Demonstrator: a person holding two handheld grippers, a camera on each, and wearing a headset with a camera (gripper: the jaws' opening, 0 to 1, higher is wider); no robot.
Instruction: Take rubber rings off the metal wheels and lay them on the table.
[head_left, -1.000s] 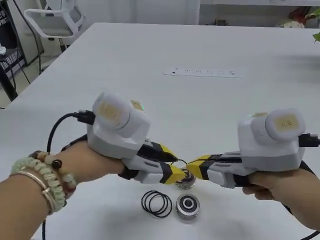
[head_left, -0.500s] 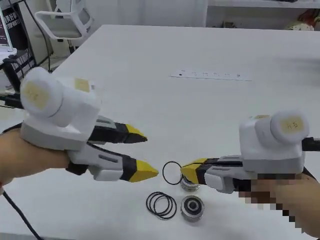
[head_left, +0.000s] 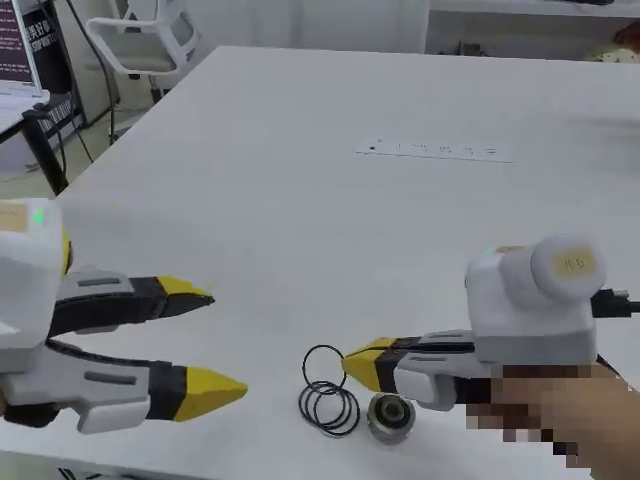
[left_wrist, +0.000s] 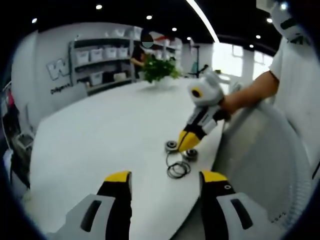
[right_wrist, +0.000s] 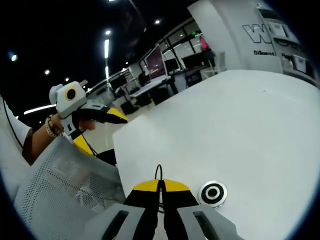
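Left gripper (head_left: 228, 340): nearest us and well to the left of the metal wheel (head_left: 390, 417), its jaws were spread wide with nothing between them.
Loose rubber rings (head_left: 328, 408): a few thin black ones lay overlapping, flat on the tabletop (head_left: 300, 180), just left of the wheel.
Wheel: it sat near the tabletop's front edge; we could not tell whether a ring was on it.
Right gripper (head_left: 350, 365): just above and behind the wheel, its yellow tips were clenched on the held ring (head_left: 308, 360).
Held ring: it was pinched at one point of its rim and stuck out to the wheel's left, over the loose rings.
Second wheel (left_wrist: 171, 145): in the left gripper view it stood just beyond the first.
Handling: we judged the rings very light, soft and stretchy, likely to sag, snap back or cling to a tip. The wheels looked heavy and stiff but free to roll.
Hold: we judged a pinch across the thin band best, at any point of its rim.
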